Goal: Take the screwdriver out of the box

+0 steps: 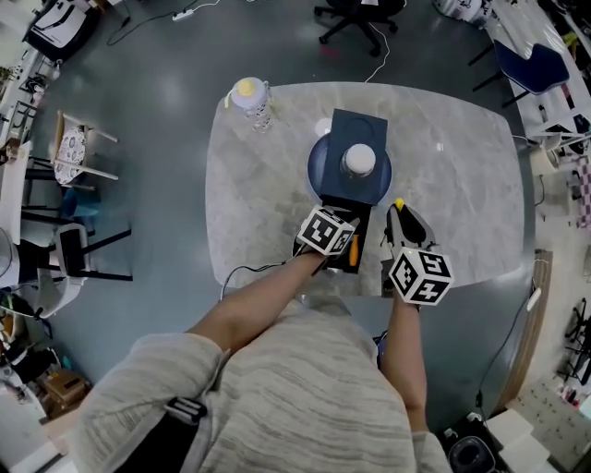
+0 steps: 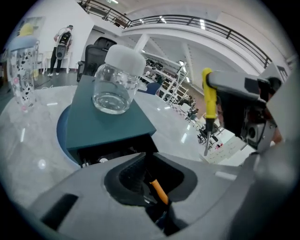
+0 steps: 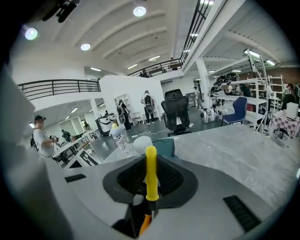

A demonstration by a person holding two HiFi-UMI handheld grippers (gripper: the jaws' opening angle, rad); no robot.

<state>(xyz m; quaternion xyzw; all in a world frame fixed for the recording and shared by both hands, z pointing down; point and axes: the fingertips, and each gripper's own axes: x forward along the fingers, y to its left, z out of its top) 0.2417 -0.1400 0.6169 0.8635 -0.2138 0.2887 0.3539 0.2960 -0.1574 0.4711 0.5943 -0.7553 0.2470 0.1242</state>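
Note:
A dark teal box (image 1: pixel 358 134) stands on a round blue plate (image 1: pixel 317 166) in the middle of the marble table (image 1: pixel 462 175), with its black drawer (image 1: pixel 362 211) pulled out toward me. My right gripper (image 1: pixel 399 222) hangs to the right of the drawer, shut on a screwdriver's yellow handle (image 3: pixel 151 173). The screwdriver (image 2: pixel 209 103) is clear of the box, its shaft pointing down. My left gripper (image 1: pixel 340 242) is over the drawer's near end. Its jaws (image 2: pixel 150 180) stand a narrow gap apart, with nothing between them, facing the box (image 2: pixel 103 122).
A glass jar with a white lid (image 1: pixel 359 160) sits on top of the box. A clear bottle with a yellow cap (image 1: pixel 251 100) stands at the table's far left corner. Chairs (image 1: pixel 74 157) stand on the floor to the left, and an office chair (image 1: pixel 360 18) beyond the table.

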